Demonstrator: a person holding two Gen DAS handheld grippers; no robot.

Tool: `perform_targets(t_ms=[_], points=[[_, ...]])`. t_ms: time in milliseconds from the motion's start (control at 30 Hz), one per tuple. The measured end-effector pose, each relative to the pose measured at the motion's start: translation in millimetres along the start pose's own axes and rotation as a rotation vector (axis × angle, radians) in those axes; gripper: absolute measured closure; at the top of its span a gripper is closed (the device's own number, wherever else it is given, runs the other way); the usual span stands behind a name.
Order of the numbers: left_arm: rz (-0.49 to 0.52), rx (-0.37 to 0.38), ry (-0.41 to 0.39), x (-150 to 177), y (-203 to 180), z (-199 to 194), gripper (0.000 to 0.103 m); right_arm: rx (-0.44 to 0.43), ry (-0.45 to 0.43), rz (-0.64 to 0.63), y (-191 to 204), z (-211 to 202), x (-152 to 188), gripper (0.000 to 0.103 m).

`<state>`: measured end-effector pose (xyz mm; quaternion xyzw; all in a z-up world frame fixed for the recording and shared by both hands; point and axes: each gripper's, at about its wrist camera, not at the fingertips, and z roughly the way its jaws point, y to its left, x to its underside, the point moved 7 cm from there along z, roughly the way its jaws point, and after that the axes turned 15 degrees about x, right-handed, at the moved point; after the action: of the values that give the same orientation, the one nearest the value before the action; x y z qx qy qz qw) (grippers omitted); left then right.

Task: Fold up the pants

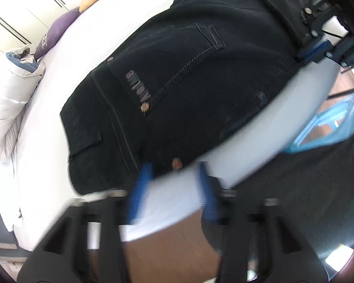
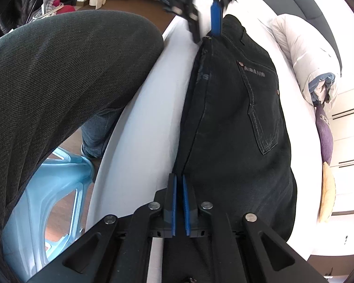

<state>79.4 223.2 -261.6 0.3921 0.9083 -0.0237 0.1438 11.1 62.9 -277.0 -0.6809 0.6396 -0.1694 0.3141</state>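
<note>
Left wrist view shows the black pants (image 1: 188,82) lying folded on the white bed (image 1: 59,75), seat side up, with a back pocket and a stitched brand label facing the camera. The left gripper (image 1: 171,184) is blurred at the near edge of the pants by a copper button; its blue fingers (image 1: 139,193) stand spread apart with only white sheet between them, gripping nothing. At the far right of this view the right gripper (image 1: 312,52) sits at the other edge of the pants.

Right wrist view looks along the length of the pants (image 2: 236,118), which run from near to far on the bed (image 2: 141,129). The right gripper (image 2: 179,202) has its blue fingers (image 2: 173,202) pressed nearly together on the near edge of the pants, pinching the fabric. At the far end the left gripper (image 2: 214,16) hangs just over the waist corner.

A rolled white quilt (image 2: 302,54), a purple pillow (image 2: 325,139) and a tan pillow (image 2: 328,195) lie along the far side of the bed. The person's grey-clad knee (image 2: 70,70) is beside the bed, with a light blue plastic stool (image 2: 49,195) on the wooden floor.
</note>
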Motion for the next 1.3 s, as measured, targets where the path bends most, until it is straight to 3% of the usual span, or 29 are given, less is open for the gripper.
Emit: perform_targets(t_ms=[67,133,200,300,467,567,633,700,800,833,933,1167,1300], points=[[0.007,-0.030,-0.009,2.5,3.1,-11.7,0.033,0.003,-0.001,0.024,-1.3,0.8,-1.0,0.094],[-0.050,-0.029,-0.038,-2.0,12.6,-25.2,0.033,-0.001,-0.005,0.045,-3.1,0.8,-2.8,0.082],[-0.133,-0.020,-0.128,-21.6,23.0,-41.4,0.033,0.016,-0.014,0.080,-6.4,-0.4,-4.7,0.067],[-0.182,0.011,-0.245,-66.8,23.7,-51.3,0.033,-0.007,-0.036,0.167,-10.9,-11.1,-6.7,0.053],[-0.194,0.077,-0.299,-147.7,13.9,-16.3,0.033,-0.095,-0.033,0.494,-43.7,-36.8,18.3,0.053],[-0.222,0.125,-0.265,-174.7,10.1,22.6,0.035,-0.134,0.012,0.817,-84.9,-47.3,65.0,0.053],[-0.250,0.161,-0.205,-182.8,9.7,51.7,0.045,-0.126,0.052,1.022,-119.4,-46.9,109.3,0.052],[-0.224,0.136,-0.115,-182.7,-0.1,86.1,0.044,-0.112,0.094,1.180,-150.4,-41.2,148.4,0.041],[-0.282,0.150,-0.132,-186.0,3.3,83.8,0.046,-0.075,0.158,1.448,-205.5,-29.5,211.5,0.030],[-0.289,0.147,-0.144,-188.7,4.7,78.8,0.052,-0.074,0.170,1.520,-220.7,-24.8,228.4,0.029],[-0.271,0.173,-0.191,-207.2,-3.6,65.2,0.053,-0.071,0.252,1.707,-261.4,4.2,267.8,0.028],[-0.267,0.207,-0.157,-231.8,-25.1,106.0,0.053,-0.099,0.624,1.725,-276.9,101.1,290.9,0.028],[-0.298,0.241,-0.168,-230.4,-18.7,107.9,0.053,-0.071,0.750,1.704,-285.1,133.4,298.6,0.028]])
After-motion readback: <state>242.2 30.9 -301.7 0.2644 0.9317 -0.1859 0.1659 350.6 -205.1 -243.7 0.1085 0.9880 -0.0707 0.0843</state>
